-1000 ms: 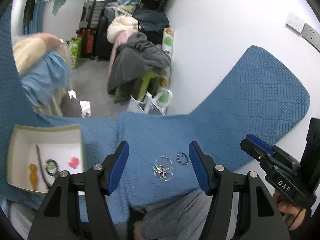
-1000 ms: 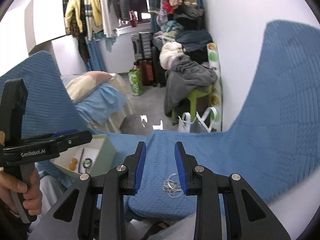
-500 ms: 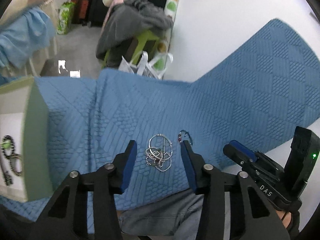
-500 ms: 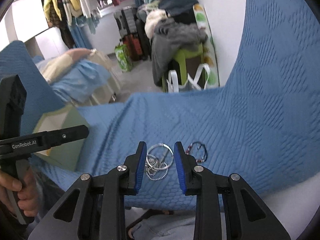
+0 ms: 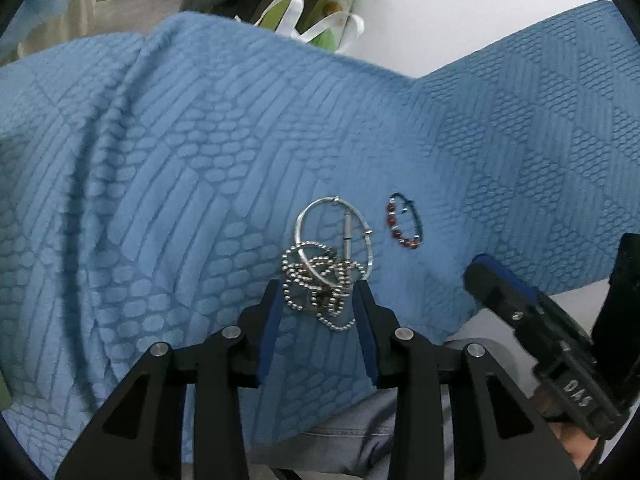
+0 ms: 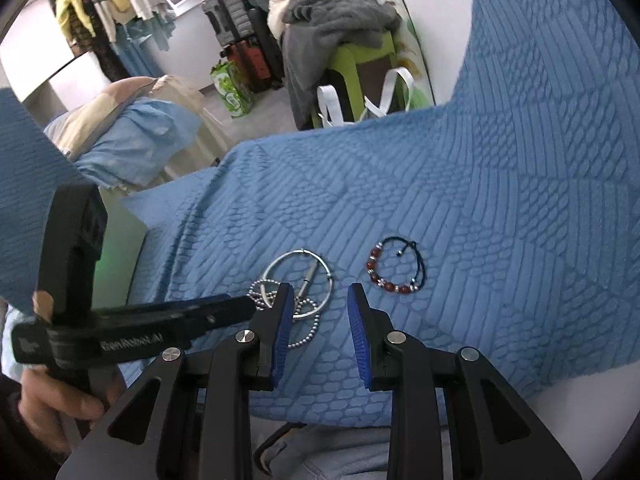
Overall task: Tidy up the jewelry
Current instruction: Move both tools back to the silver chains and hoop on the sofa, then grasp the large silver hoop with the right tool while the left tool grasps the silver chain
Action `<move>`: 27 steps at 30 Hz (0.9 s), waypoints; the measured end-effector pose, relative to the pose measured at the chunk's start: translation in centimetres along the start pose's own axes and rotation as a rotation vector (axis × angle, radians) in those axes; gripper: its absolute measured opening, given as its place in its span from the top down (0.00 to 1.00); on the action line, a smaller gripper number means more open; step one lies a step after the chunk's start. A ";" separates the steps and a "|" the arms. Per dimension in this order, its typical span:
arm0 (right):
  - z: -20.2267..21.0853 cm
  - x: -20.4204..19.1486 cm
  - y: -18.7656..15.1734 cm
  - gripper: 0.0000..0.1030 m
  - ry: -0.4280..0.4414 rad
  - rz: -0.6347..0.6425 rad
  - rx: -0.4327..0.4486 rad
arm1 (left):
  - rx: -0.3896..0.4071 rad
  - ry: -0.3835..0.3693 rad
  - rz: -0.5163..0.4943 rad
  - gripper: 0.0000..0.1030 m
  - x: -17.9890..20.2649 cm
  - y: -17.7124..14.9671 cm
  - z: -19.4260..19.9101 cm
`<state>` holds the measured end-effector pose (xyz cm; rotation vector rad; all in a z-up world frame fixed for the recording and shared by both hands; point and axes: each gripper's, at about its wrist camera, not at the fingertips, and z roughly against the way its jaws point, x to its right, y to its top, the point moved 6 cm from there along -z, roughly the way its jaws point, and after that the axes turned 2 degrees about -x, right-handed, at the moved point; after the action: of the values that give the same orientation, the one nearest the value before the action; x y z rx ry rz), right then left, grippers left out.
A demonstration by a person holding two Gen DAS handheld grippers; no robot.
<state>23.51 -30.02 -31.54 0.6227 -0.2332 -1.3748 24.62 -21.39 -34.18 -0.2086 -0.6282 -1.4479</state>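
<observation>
The left gripper [image 5: 316,300] sits open around the silver chain pile [image 5: 320,284] on the blue blanket [image 5: 180,160]; it looks set to pinch next; the right gripper [image 6: 316,308] waits open near the red bead bracelet [image 6: 394,268], not touching it.

Silver bangle [image 5: 334,236] w/ ball-chain [image 5: 316,294] tangled over it, flat on blue quilt; red-bead bracelet [image 5: 404,222] on dark cord just beside, apart.
</observation>
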 end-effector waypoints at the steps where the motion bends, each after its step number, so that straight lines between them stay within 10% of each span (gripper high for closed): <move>1: -0.1 0.2 0.0 0.76 0.002 -0.006 -0.001 | -0.002 0.002 0.009 0.65 0.0 0.0 -0.4; 13: -5.6 0.2 0.6 0.81 -0.006 0.039 -0.138 | 0.028 0.027 0.041 0.77 0.1 0.4 -1.7; 16: -7.4 -0.1 1.1 0.84 -0.007 0.070 -0.157 | 0.027 0.102 0.000 0.94 0.7 0.9 -2.4; 27: -9.2 -0.6 1.8 0.85 -0.076 0.149 -0.131 | 0.026 0.073 0.031 0.98 -1.0 0.8 -2.0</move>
<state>29.54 -26.82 -37.97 0.4363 -0.2440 -1.2605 25.91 -21.46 -36.17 -0.1443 -0.5815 -1.4102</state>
